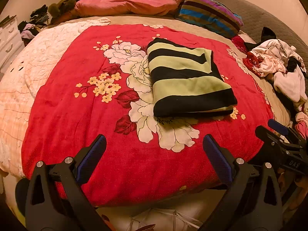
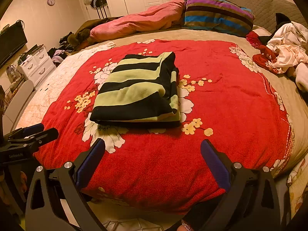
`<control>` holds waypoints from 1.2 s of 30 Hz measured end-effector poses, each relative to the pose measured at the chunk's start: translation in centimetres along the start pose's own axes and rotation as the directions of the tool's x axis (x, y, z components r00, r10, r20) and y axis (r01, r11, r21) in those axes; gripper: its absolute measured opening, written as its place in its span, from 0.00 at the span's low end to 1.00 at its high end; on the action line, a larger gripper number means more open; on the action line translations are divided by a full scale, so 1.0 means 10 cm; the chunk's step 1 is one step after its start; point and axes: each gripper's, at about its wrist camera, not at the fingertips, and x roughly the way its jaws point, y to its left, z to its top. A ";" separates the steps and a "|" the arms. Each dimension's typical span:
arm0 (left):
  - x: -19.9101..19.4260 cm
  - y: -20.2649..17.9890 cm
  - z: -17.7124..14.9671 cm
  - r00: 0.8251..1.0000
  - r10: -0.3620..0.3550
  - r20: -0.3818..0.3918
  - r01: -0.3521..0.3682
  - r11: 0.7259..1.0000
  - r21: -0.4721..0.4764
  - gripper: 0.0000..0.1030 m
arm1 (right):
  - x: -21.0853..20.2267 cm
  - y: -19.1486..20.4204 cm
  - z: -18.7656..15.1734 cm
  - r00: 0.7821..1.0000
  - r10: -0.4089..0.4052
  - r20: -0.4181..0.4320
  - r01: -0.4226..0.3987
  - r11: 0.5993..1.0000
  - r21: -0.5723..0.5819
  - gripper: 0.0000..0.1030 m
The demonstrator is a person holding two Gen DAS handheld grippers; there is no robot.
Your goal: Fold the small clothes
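So the striped garment (image 1: 189, 79), black and pale green bands, is folded into a neat rectangle and sits right in the middle of the red floral blanket (image 1: 77, 104) on the bed. It lies over the big white flower print, flat, nothing touching it.

Both grippers are pulled back at the near edge of the bed, well apart from the folded piece. The left gripper (image 1: 154, 148) has its blue-padded fingers (image 1: 94, 154) spread wide with nothing between them but blanket. Same deal with the right gripper (image 2: 153, 152): wide open, empty, hanging over the near end of the red blanket. Each one shows up at the side of the other's camera view, so they sit next to each other.

Over on the far right there's a messy pile of clothes (image 1: 277, 63), mostly white with some red and black. At the far end lie a pink duvet (image 1: 130, 2) and a striped pillow (image 1: 209, 13). White drawers (image 2: 37, 63) stand off to the left.
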 end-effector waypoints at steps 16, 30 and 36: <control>-0.07 -0.04 0.04 0.999 -0.011 0.034 0.011 1.000 0.017 0.91 | 0.00 0.00 -0.01 1.000 -0.002 -0.001 0.002 1.000 0.005 0.96; -0.05 -0.01 0.03 0.999 -0.035 0.020 0.035 0.999 -0.007 0.91 | 0.00 -0.02 -0.02 1.000 -0.004 -0.001 0.004 1.000 0.004 0.96; -0.05 0.00 0.06 1.000 -0.003 -0.001 0.003 1.000 -0.005 0.91 | 0.01 -0.03 -0.04 1.000 -0.005 -0.008 0.005 1.000 0.013 0.96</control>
